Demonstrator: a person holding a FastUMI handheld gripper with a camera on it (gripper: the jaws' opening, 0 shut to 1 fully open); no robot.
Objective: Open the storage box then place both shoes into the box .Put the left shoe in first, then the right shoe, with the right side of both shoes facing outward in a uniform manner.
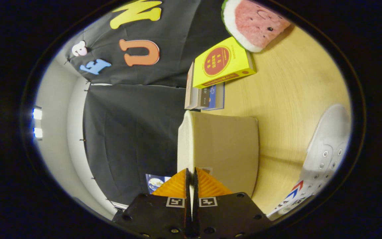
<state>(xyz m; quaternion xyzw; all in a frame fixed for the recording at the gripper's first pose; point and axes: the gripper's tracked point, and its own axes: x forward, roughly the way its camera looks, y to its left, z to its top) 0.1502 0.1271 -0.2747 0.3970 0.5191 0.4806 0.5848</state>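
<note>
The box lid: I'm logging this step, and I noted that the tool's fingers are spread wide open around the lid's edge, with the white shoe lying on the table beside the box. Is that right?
Not quite. In the gripper view the tool has its fingers nearly together, pinching the thin edge of the box lid, not spread wide. The white shoe does lie on the table beside the box.

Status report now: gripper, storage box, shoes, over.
Gripper shut on the storage box lid, fingers pinching its thin edge. Box partly open. One white shoe on table beside box, not yet in. Books beyond box, clear.
</note>
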